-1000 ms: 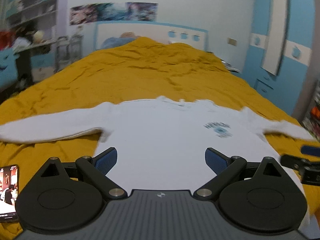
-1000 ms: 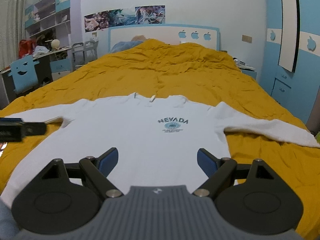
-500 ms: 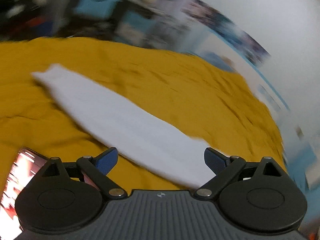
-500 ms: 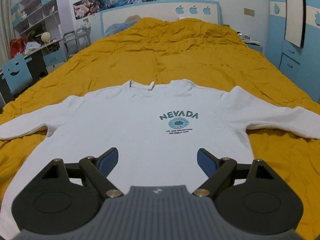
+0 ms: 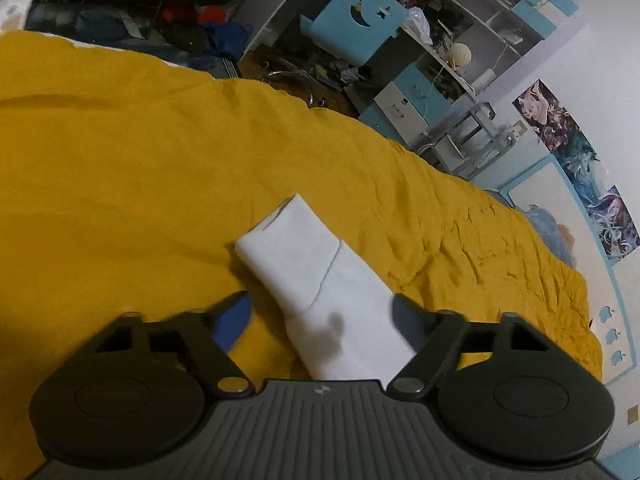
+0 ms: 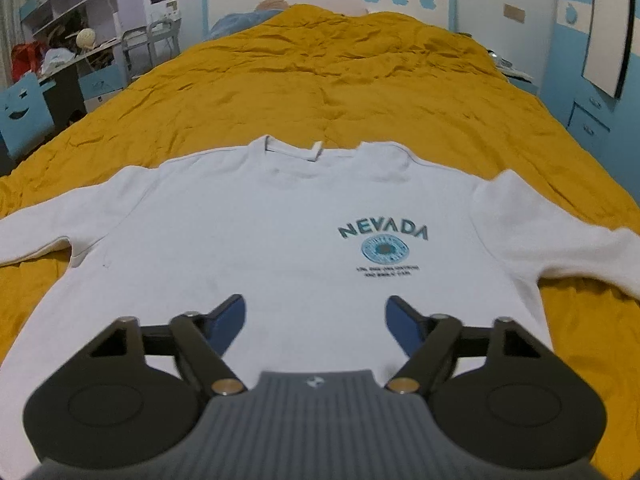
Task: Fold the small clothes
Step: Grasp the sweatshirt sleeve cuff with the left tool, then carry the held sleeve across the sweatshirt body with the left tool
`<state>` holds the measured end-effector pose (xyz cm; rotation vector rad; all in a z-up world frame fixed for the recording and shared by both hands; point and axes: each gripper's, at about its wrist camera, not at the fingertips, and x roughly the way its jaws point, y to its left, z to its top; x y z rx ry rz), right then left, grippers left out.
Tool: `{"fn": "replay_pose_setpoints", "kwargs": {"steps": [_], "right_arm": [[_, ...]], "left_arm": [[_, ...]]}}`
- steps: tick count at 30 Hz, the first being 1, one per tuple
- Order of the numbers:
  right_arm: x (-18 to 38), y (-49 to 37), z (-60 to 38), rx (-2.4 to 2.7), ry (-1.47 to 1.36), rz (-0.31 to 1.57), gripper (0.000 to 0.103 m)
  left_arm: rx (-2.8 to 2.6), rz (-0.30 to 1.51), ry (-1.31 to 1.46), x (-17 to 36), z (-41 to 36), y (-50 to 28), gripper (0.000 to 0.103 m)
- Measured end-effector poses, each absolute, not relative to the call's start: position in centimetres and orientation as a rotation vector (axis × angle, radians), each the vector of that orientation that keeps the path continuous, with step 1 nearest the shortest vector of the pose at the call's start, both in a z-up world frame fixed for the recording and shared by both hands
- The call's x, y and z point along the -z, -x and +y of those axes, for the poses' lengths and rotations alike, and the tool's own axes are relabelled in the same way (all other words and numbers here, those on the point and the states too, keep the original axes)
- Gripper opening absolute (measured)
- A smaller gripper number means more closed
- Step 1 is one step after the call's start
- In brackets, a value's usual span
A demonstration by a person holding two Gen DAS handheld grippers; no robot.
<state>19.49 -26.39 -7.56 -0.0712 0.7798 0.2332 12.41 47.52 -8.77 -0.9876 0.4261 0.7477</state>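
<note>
A white long-sleeved sweatshirt [image 6: 280, 248] with a blue NEVADA print [image 6: 383, 233] lies flat, front up, on a yellow bedspread [image 6: 360, 80]. My right gripper [image 6: 315, 320] is open and empty, just above the shirt's lower body. In the left wrist view the shirt's left sleeve [image 5: 320, 280] lies on the bedspread [image 5: 120, 180], its cuff [image 5: 288, 232] pointing away. My left gripper [image 5: 320, 320] is open and straddles the sleeve just behind the cuff, one finger on each side.
A blue chair [image 5: 360, 20], cluttered shelves [image 5: 460, 40] and floor clutter stand beyond the bed's left edge. A white-and-blue headboard [image 6: 328, 4] is at the far end. A blue wardrobe [image 6: 600, 60] stands at the right.
My left gripper swung left from over the shirt's body along the left sleeve to its cuff end. My right gripper moved forward and lower toward the shirt. Both stayed open.
</note>
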Motion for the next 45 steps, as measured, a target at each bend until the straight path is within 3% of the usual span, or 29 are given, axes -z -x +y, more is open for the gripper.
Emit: {"fn": "replay_pose_setpoints", "kwargs": {"steps": [2, 3, 5, 10, 13, 18, 22, 29, 34, 37, 39, 45], "right_arm": [[7.4, -19.7, -25.9, -0.241, 0.081, 0.776, 0.065], [7.4, -19.8, -25.8, -0.242, 0.083, 0.776, 0.065], [7.3, -19.9, -25.7, -0.237, 0.082, 0.779, 0.065], [7.3, -20.1, -25.9, -0.233, 0.075, 0.780, 0.065], [7.3, -20.1, -26.0, -0.240, 0.063, 0.778, 0.056], [7.0, -20.2, -26.2, -0.249, 0.050, 0.773, 0.043], [6.7, -20.2, -26.8, -0.235, 0.031, 0.753, 0.039], [7.2, -20.3, -29.3, -0.158, -0.032, 0.761, 0.039], [8.1, -20.0, -29.8, -0.157, -0.056, 0.778, 0.039], [8.5, -19.8, -29.6, -0.178, -0.065, 0.789, 0.039], [8.7, -19.8, -29.4, -0.195, -0.070, 0.795, 0.039], [9.2, -20.6, -28.5, -0.270, -0.146, 0.832, 0.041]], "left_arm": [[-0.739, 0.444, 0.971, 9.2, 48.1, -13.1, 0.049], [-0.734, 0.455, 0.955, 9.2, 48.1, -13.4, 0.032], [-0.699, 0.459, 0.916, 8.6, 47.8, -13.8, 0.018], [-0.609, 0.379, 0.710, 3.7, 43.4, -15.2, 0.011], [-0.513, 0.353, 0.585, -0.4, 38.5, -16.7, 0.011], [-0.322, 0.365, 0.378, -5.3, 28.2, -19.7, 0.011], [-0.160, 0.408, 0.209, -5.8, 18.9, -21.9, 0.011], [0.052, 0.588, 0.002, 0.6, 7.1, -24.7, 0.011], [0.157, 0.781, -0.009, 6.5, 3.5, -25.2, 0.016], [0.234, 0.865, 0.056, 8.1, 3.7, -25.0, 0.030], [0.309, 0.889, 0.128, 8.2, 4.5, -24.5, 0.047], [0.357, 0.816, 0.291, 5.6, 8.4, -22.2, 0.064]]}}
